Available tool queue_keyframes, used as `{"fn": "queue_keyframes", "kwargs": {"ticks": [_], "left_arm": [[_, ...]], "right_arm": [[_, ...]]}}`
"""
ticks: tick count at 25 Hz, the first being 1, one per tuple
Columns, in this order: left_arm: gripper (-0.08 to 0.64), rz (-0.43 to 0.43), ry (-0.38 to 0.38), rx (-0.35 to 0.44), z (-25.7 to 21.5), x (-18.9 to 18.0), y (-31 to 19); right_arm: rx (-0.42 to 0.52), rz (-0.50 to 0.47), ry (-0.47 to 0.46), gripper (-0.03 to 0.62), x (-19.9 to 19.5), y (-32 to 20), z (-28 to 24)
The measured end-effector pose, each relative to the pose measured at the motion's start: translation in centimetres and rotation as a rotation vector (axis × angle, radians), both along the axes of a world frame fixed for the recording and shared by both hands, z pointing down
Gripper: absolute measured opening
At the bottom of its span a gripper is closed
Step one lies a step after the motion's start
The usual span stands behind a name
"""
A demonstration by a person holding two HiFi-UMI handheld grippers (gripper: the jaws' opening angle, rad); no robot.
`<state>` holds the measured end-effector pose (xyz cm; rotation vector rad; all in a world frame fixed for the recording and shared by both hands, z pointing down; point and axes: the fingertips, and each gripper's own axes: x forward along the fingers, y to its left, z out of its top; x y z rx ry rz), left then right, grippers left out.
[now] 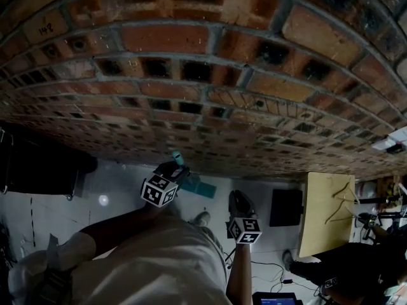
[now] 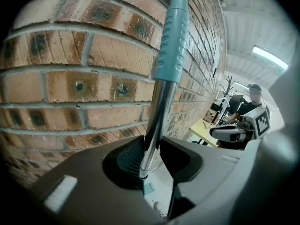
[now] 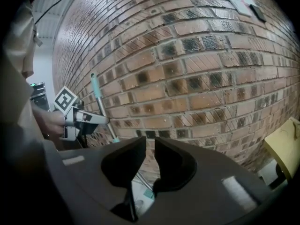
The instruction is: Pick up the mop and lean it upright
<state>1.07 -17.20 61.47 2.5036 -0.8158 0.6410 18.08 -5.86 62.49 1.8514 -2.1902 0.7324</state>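
Observation:
The mop has a teal grip (image 2: 171, 36) on a shiny metal pole (image 2: 157, 121). My left gripper (image 2: 150, 153) is shut on the pole just below the grip and holds it steeply tilted close to the brick wall (image 2: 70, 88). In the head view the left gripper (image 1: 170, 173) holds the grip end (image 1: 179, 158), with the teal mop head (image 1: 201, 187) on the floor below. The right gripper view shows the mop handle (image 3: 97, 95) in the left gripper (image 3: 86, 118). My right gripper (image 3: 150, 144) stands apart from the mop, jaws narrowly open with nothing between them; in the head view the right gripper (image 1: 239, 203) hangs right of the left one.
The brick wall (image 1: 203, 56) fills the view ahead. A pale wooden table (image 1: 327, 211) with wire hangers stands at the right, a black panel (image 1: 285, 207) beside it. Dark furniture (image 1: 38, 164) sits at the left. A seated person (image 2: 248, 104) is behind the table.

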Motion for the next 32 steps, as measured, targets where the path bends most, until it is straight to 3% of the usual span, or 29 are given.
{"fn": "queue_keyframes", "kwargs": {"ticks": [10,22,32], "left_arm": [[0.124,-0.079,0.023,0.026,-2.3,-1.6,-1.1],[0.123,-0.092,0.036,0.082,-4.9,-1.9,-1.3],[0.123,-0.104,0.06,0.094,-6.7,-2.6,-1.4]], "right_arm": [[0.016,-0.027,-0.002,0.052,0.4,-0.6,-0.5],[0.085,-0.054,0.011,0.051,0.5,-1.8,-4.0],[0.086,-0.054,0.01,0.052,0.8,-1.0,-4.1]]}}
